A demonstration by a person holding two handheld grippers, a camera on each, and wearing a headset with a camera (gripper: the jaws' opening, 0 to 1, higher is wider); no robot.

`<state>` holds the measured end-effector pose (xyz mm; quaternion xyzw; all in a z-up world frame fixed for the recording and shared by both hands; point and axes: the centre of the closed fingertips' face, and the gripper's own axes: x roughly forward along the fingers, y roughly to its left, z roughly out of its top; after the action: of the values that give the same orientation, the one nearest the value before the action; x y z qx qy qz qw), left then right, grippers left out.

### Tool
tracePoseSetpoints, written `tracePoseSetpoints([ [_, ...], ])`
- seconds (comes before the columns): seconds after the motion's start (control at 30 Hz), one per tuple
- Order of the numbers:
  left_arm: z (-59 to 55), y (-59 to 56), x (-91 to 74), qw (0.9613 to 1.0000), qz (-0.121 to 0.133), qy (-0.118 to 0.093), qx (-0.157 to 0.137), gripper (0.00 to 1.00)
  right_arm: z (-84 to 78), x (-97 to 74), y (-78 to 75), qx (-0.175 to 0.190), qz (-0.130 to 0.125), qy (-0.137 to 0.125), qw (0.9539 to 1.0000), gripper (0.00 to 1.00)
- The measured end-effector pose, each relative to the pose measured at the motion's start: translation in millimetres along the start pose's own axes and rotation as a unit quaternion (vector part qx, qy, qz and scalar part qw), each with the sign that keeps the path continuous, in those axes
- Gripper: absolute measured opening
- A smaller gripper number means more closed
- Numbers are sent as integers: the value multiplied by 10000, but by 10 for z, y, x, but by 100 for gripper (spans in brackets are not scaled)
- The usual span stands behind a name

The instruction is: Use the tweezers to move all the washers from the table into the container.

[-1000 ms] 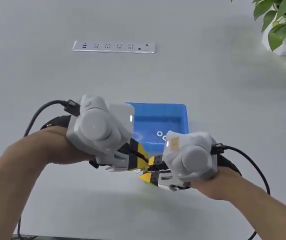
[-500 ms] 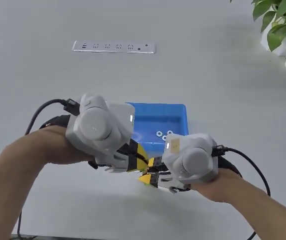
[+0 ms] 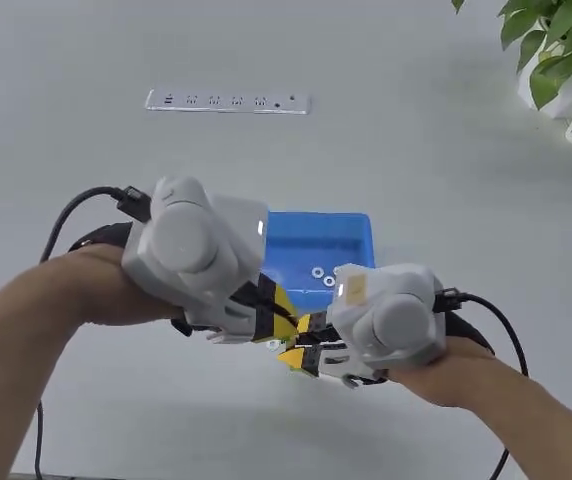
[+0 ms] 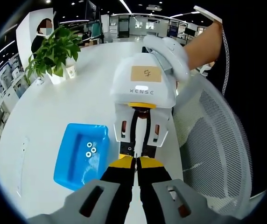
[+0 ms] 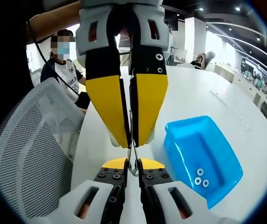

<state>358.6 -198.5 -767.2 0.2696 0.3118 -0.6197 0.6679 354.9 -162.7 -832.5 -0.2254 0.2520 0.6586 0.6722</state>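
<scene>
— Jaws first: how do they stand?
— The left hand-held gripper (image 4: 136, 161) and the right hand-held gripper (image 5: 132, 164) meet tip to tip. Each is pressed together on the tweezers (image 5: 129, 116), a thin metal strip running between both pairs of jaws.
— And the washers?
— Three washers (image 5: 200, 179) lie clustered on the floor of the blue container (image 5: 194, 140). It sits just beyond the joined tips, on the side away from the person.
— Anything else in it?
— No, just those three.
— What remains?
— The tabletop (image 3: 416, 150) that shows around the grippers carries no loose washer, but the patch beneath them is hidden. I judge the moving done or nearly so.
</scene>
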Motion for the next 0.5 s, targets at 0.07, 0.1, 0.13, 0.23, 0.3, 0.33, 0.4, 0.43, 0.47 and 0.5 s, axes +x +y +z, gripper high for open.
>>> tracePoseSetpoints([
  [0.07, 12, 3, -11, 10000, 12, -9, 15, 6, 11, -17, -3, 7, -11, -7, 10000, 10],
  [0.1, 23, 1, -18, 10000, 15, -18, 14, 6, 19, -30, -4, 2, -18, -9, 10000, 10],
  [0.13, 32, 0, -23, 10000, 18, -21, 22, 6, 24, -39, -5, 4, -23, -7, 10000, 10],
  [0.23, 69, 2, -44, 10000, 20, -32, 37, 6, 47, -70, -8, -17, -27, 14, 10000, 10],
  [0.3, 88, 8, -55, 10000, 29, -37, 50, 6, 58, -88, -19, -14, -38, 15, 10000, 10],
  [0.33, 104, 13, -64, 10000, 36, -43, 59, 6, 69, -102, -27, -4, -39, 16, 10000, 10],
  [0.4, 122, 22, -76, 10000, 42, -43, 72, 6, 86, -121, -39, -23, -50, 23, 10000, 10],
  [0.43, 137, 30, -85, 9999, 46, -44, 85, 6, 94, -129, -46, -25, -49, 22, 10000, 10],
  [0.47, 146, 36, -92, 9999, 47, -43, 90, 6, 100, -138, -52, -28, -53, 25, 10000, 10],
  [0.5, 159, 48, -101, 9999, 58, -51, 104, 6, 107, -147, -60, -38, -59, 27, 10000, 10],
])
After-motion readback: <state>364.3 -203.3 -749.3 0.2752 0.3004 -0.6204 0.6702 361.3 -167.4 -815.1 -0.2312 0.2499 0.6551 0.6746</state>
